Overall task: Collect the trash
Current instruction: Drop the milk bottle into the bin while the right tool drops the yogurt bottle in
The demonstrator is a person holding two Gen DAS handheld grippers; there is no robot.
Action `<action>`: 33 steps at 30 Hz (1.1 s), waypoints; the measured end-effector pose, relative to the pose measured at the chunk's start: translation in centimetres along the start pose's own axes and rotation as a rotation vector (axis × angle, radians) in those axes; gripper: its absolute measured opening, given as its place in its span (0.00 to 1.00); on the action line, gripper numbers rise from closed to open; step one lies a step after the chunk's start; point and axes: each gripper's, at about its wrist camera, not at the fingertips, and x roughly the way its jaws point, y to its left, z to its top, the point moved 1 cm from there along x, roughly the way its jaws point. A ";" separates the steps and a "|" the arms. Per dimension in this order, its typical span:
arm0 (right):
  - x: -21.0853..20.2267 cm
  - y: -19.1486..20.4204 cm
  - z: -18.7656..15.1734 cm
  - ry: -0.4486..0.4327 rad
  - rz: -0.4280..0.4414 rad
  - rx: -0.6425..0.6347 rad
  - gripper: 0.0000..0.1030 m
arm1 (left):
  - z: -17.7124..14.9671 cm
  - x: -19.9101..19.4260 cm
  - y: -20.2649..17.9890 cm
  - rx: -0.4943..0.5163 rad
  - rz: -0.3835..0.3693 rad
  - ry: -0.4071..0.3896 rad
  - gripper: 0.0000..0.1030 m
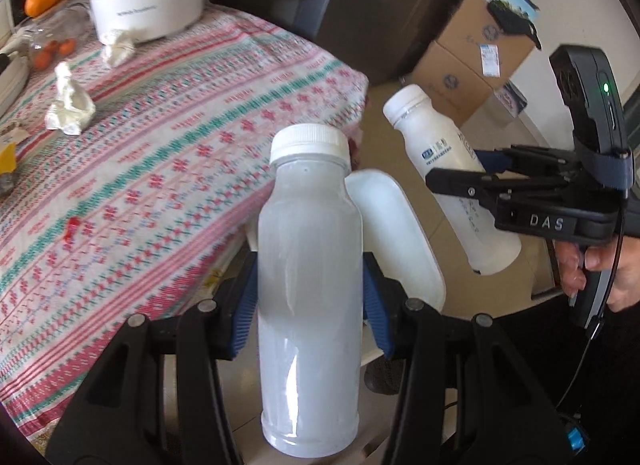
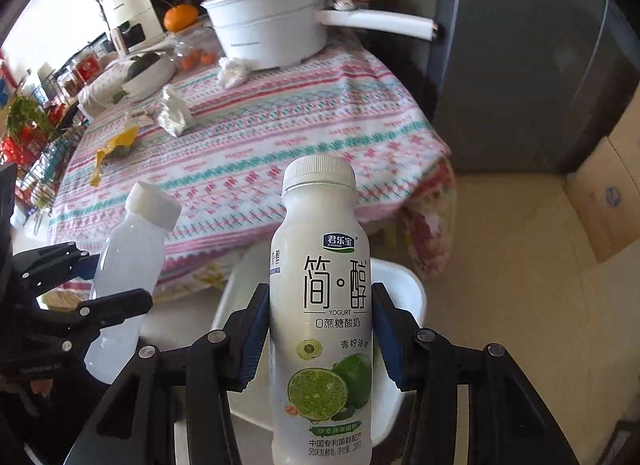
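1. My left claw (image 1: 310, 297) is clamped on a plain bottle (image 1: 310, 285); my right claw (image 2: 320, 341) grips the yogurt bottle (image 2: 322, 305)
2. Both hang over the white bin (image 2: 404, 285) (not dropped yet, I judge)
3. Crumpled tissues (image 1: 70, 105) and a yellow wrapper (image 2: 116, 145) remain on the surface (image 1: 180, 145)

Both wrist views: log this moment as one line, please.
left gripper: shut on plain bottle | right gripper: shut on yogurt bottle | both over white bin | tissues on table

Both wrist views look forward, close, sharing the table (image 1: 168, 169).
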 end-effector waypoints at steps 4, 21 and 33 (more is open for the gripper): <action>0.6 -1.6 -1.2 0.043 -0.017 0.017 0.49 | 0.0 2.8 -1.5 0.040 -0.006 0.071 0.49; 2.7 -3.5 -3.1 0.155 -0.023 0.016 0.49 | -0.1 3.8 -2.3 0.102 0.108 0.101 0.71; 7.0 -0.2 -4.1 0.320 -0.010 -0.076 0.49 | -1.7 1.7 1.4 0.090 0.207 0.095 0.74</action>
